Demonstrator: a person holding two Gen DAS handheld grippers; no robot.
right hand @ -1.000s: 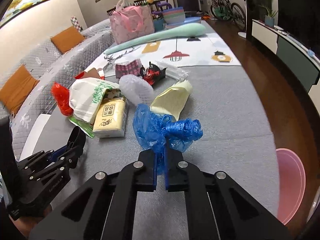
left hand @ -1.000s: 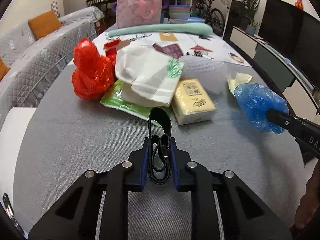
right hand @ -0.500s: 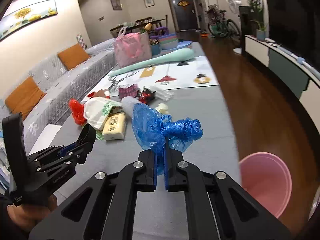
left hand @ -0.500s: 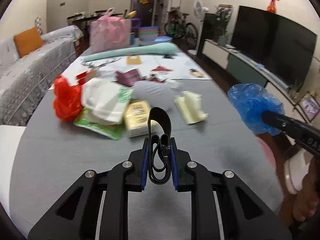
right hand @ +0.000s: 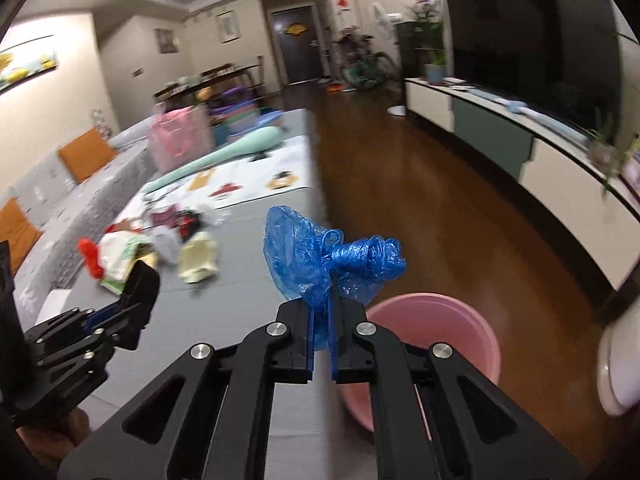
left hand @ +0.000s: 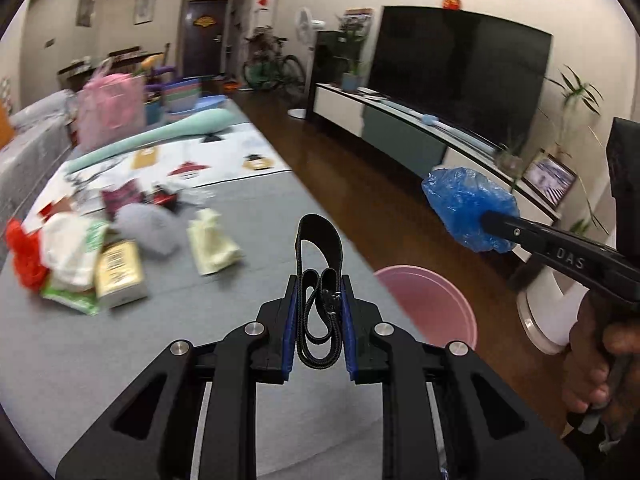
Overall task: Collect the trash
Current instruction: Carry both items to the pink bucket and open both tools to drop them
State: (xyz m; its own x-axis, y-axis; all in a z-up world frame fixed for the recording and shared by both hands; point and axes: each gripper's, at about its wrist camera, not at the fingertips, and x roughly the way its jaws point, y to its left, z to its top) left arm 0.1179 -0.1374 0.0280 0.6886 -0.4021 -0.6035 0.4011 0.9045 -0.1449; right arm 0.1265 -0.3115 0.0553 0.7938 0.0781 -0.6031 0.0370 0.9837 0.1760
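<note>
The crumpled blue plastic bag [right hand: 320, 256] is pinched between the closed fingers of the right gripper [right hand: 322, 320], held in the air just above and beside the pink bin [right hand: 440, 344]. The bin stands on the wooden floor [right hand: 420, 208] right against the edge of the grey counter [right hand: 224, 320]. In the left wrist view the letters "DAS" show on the right gripper's black arm.

The left gripper [left hand: 318, 320] is clamped on a folded black strap [left hand: 318, 280], its loop sticking up past the blue pads, over the counter's near corner by the bin.

Further back on the counter lies the remaining trash: a red bag [left hand: 26, 256], a white-and-green wrapper [left hand: 76, 248], a yellow tissue pack [left hand: 118, 276] with print too blurred to read, and a pale yellow wrapper [left hand: 212, 244]. The floor between counter and TV cabinet [right hand: 500, 136] is open.
</note>
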